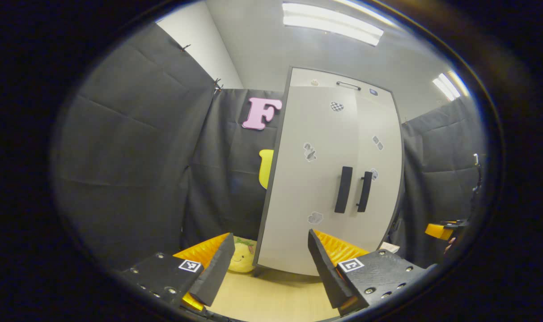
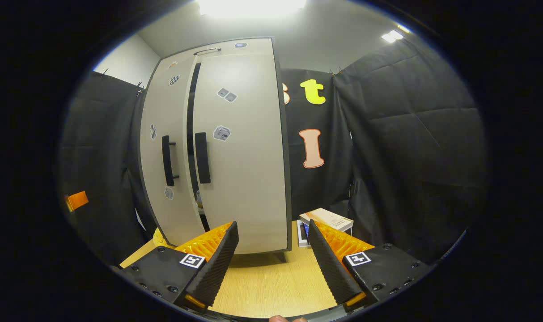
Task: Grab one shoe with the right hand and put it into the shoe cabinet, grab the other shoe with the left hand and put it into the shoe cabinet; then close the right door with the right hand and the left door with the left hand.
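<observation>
The shoe cabinet [image 1: 325, 170] stands upright on the wooden table [image 1: 271, 297], pale grey with two dark vertical handles [image 1: 343, 189] side by side. In the left gripper view its two doors meet in a thin seam. In the right gripper view the cabinet [image 2: 240, 147] has a dark gap [image 2: 191, 129] between its doors. My left gripper [image 1: 270, 235] is open and holds nothing, a short way in front of the cabinet's lower left part. My right gripper [image 2: 272, 223] is open and holds nothing, facing the cabinet's lower right corner.
A yellow plush toy [image 1: 242, 259] lies at the cabinet's left foot. Boxed books [image 2: 327, 219] and a flat white item [image 2: 302, 233] sit on the table [image 2: 271, 286] right of the cabinet. Black cloth walls close in on all sides.
</observation>
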Motion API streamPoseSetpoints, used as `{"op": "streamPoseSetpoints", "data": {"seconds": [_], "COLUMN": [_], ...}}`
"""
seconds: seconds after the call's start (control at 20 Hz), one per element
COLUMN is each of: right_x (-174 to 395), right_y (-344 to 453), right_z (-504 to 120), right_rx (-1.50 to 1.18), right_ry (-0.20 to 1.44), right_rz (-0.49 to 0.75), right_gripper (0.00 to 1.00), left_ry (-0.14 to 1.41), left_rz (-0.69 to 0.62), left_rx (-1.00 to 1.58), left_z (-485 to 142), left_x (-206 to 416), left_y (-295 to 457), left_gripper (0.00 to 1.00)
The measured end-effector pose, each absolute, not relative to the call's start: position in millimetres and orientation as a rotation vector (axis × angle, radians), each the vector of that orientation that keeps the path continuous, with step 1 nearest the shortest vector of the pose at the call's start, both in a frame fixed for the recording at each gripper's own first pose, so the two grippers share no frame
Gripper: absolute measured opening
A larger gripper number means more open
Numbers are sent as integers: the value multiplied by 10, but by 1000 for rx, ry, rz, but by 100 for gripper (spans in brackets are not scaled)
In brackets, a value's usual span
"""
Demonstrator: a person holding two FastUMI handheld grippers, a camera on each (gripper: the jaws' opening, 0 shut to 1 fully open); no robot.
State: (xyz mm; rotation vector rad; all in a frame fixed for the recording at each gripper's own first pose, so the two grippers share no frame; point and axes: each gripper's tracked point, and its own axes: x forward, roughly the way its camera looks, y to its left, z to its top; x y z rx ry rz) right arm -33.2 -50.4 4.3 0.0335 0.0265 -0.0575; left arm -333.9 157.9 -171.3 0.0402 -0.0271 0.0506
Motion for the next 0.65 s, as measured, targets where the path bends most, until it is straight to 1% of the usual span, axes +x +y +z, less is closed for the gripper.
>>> {"op": "streamPoseSetpoints", "data": {"seconds": [0.05, 0.1, 0.15, 0.2, 0.25, 0.3, 0.55, 0.6, 0.65], "right_x": [-313, -296, -291, -285, -283, -286, -260, -252, -242], "right_y": [-474, -464, -446, -428, -405, -395, -370, -368, -358], "right_z": [62, 79, 100, 111, 111, 95, 10, 4, 4], "right_rx": [25, 17, 14, 14, 15, 16, 9, 11, 13], "right_ry": [25, 21, 15, 9, 7, 9, 48, 49, 50], "right_rz": [-51, -45, -39, -33, -27, -19, 4, 6, 10], "right_gripper": [98, 98, 98, 98, 98, 98, 98, 92, 92], "left_ry": [-25, -27, -29, -30, -27, -20, 9, 16, 21], "left_rz": [49, 42, 39, 38, 39, 39, 32, 29, 27], "left_rx": [38, 38, 42, 48, 54, 58, 67, 69, 71], "left_z": [-1718, -1715, -1707, -1713, -1721, -1753, -1913, -1943, -1971], "left_x": [-3353, -3370, -3382, -3394, -3396, -3398, -3442, -3446, -3438], "left_y": [1570, 1559, 1552, 1546, 1544, 1537, 1439, 1417, 1402], "left_gripper": [92, 94, 92, 92, 94, 92, 92, 92, 92]}}
